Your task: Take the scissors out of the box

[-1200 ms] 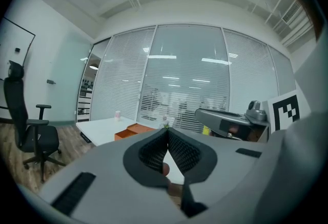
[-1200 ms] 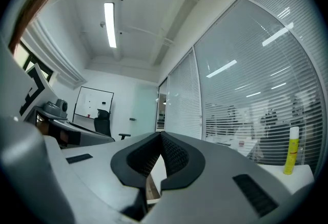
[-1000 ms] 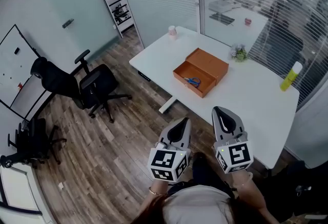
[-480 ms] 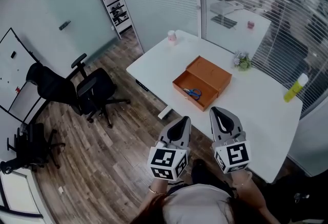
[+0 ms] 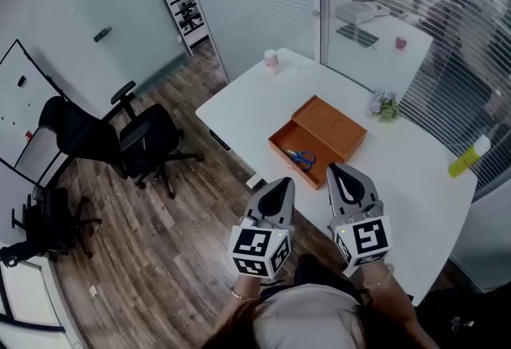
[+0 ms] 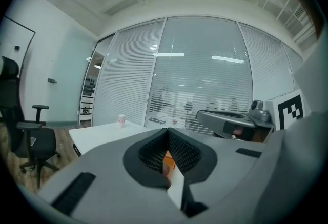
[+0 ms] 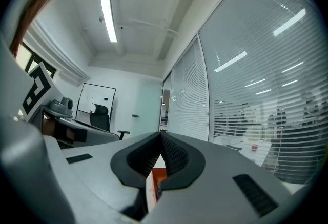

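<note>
Left claw [image 5: 283,182], right claw [image 5: 336,170]: pinched together, empty | scissors [image 5: 301,157] in box [image 5: 337,128] near worktop [image 5: 255,100] edge | we judge them light, rigid; pinch handles.

Left gripper [image 5: 283,182] and right gripper [image 5: 334,170] match: grey tapered shells with a dark recess on top, and black cross-hatched pads [image 6: 185,150] lining the jaws. Each has a white cube [image 5: 258,251] with black square markers at the rear. The person wears a light grey top [image 5: 307,325] and a thin band [image 5: 241,296] on the left wrist.
</note>
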`<action>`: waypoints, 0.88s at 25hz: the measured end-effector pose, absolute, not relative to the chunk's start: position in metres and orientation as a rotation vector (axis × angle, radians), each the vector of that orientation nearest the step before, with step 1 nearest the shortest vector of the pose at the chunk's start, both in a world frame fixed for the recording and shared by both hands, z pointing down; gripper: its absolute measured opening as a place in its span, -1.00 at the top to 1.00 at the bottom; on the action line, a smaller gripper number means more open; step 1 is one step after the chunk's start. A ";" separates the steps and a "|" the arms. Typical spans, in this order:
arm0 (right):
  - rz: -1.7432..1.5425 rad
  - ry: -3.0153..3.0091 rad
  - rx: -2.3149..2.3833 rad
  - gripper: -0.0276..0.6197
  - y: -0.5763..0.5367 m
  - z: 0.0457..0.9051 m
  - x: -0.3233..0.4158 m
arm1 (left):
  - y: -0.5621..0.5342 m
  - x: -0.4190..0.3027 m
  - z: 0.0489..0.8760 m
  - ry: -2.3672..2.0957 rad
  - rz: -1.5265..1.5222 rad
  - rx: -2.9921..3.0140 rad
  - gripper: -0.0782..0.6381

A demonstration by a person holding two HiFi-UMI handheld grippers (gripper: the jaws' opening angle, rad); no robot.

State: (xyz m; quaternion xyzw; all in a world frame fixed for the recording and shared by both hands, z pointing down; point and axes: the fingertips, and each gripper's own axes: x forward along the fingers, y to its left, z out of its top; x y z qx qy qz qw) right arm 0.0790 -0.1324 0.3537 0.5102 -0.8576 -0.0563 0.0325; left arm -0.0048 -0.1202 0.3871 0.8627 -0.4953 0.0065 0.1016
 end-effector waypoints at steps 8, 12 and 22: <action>-0.153 -2.648 1.477 0.83 -0.170 0.365 0.080 | -0.150 -0.004 0.392 -1.521 0.042 2.509 0.73; -0.132 -2.650 1.446 0.83 -0.184 0.371 0.078 | -0.157 -0.007 0.395 -1.532 0.056 2.494 0.73; -0.115 -2.595 1.425 0.82 -0.224 0.394 0.066 | -0.199 -0.025 0.402 -1.502 0.069 2.518 0.73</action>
